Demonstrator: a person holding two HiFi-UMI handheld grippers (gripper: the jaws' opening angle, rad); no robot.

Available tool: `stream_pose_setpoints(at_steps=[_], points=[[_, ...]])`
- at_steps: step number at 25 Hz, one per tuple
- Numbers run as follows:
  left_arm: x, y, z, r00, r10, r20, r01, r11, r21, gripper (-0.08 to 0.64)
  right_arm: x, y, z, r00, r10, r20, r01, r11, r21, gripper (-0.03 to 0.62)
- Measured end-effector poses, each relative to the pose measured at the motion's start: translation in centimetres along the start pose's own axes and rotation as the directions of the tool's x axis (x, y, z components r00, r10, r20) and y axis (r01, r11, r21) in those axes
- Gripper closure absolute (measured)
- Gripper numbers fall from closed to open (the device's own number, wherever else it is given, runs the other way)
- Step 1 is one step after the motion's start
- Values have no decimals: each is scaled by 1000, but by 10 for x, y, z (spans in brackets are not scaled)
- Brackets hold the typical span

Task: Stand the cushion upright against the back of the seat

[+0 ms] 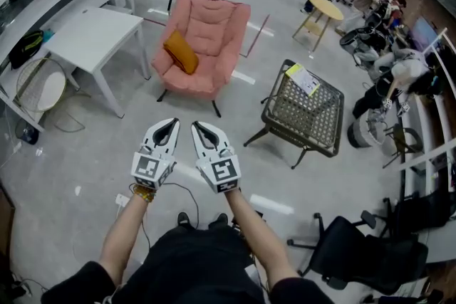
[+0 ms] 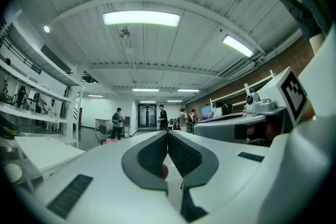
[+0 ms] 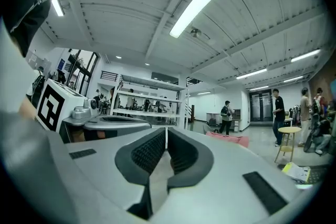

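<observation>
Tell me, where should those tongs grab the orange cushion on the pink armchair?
Probably by its free edge toward the seat's middle, coming from the open front of the armchair: the cushion lies slanted beside one armrest, and its middle looks too plump to pinch.

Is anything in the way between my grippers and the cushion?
No. In the head view only bare grey floor lies between the left gripper, the right gripper and the pink armchair holding the cushion.
</observation>
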State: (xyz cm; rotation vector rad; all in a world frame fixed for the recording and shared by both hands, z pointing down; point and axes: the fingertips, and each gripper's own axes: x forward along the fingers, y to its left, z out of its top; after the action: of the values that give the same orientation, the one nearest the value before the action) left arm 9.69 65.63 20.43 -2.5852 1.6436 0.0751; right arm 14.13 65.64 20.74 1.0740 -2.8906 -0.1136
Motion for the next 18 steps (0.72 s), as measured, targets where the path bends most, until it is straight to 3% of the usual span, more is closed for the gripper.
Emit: stream_pose_setpoints(at_steps=[9,18], points=[[15,26,-14,998,25,-49,-25,1000,7,548,31,-7,-13,1000,15,9,-15,1000,-11,575],[93,34,-29,992,88,-90,-89,996,-1,548,58,-87,-23,998,64,8,-64,998,0,575]])
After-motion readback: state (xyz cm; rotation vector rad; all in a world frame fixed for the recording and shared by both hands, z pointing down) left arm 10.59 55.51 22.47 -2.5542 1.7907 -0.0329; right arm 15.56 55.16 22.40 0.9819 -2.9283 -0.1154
